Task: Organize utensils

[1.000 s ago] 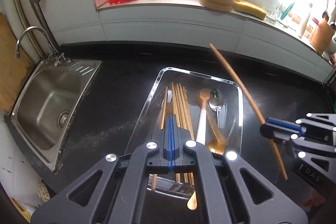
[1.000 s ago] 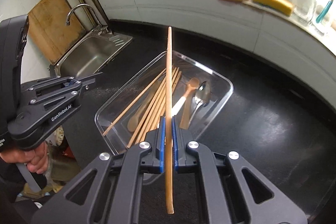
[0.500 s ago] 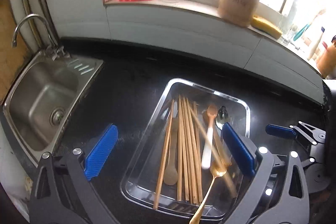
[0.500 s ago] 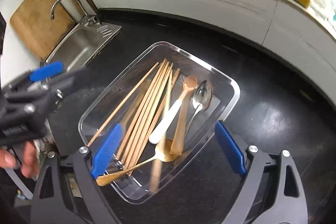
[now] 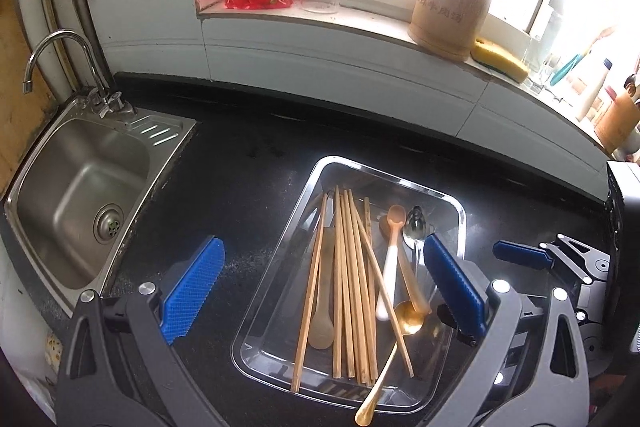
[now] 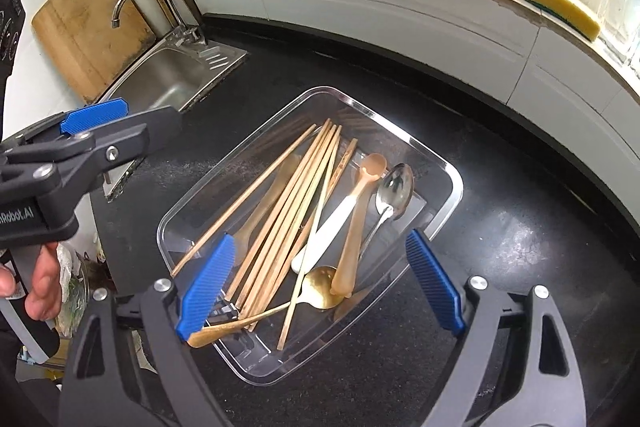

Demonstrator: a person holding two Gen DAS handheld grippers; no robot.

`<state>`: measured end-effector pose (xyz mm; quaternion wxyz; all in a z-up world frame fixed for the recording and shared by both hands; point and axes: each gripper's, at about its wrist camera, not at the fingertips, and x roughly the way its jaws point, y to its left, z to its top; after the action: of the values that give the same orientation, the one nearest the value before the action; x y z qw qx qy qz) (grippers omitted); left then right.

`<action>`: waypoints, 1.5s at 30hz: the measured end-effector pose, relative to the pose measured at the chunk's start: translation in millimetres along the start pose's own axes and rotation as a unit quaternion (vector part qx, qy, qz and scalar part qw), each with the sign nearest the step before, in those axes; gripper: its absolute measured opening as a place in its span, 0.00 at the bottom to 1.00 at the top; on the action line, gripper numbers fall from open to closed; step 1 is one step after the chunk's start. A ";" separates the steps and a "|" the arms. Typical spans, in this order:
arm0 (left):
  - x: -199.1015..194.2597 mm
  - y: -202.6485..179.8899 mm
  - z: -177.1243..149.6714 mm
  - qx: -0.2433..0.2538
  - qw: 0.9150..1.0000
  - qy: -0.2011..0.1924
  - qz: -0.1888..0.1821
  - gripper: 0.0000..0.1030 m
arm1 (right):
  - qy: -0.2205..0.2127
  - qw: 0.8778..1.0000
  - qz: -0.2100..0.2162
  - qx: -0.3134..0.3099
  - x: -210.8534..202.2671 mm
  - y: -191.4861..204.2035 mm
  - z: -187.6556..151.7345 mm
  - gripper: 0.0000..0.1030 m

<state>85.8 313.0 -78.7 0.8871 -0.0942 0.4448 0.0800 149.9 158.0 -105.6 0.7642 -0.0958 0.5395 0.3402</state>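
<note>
So both my grippers are hanging over the clear tray point(image 6: 448, 187) on the black counter point(image 6: 520, 247), and both are empty. My right gripper point(image 6: 320, 287) has its jaws spread wide with nothing between them, having just opened up. Same for my left gripper point(image 5: 320, 291), fully wide. The chopsticks point(image 6: 288, 199) and spoons point(image 6: 394, 187) all lie in the tray right below my fingers, one chopstick point(image 6: 308, 247) crossing the rest. I'd say the drop-off step is done. Next I'd look for anything left outside.
</note>
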 end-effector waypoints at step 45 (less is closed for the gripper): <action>-45.3 -334.4 -126.7 0.165 0.982 0.040 -0.088 0.94 | -0.094 0.939 -0.199 0.265 -260.1 -217.3 -270.5 0.88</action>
<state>36.4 -44.0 -84.5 0.8757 0.0120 0.4766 -0.0764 31.5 -252.3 -30.2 0.8613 0.0374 0.5056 0.0330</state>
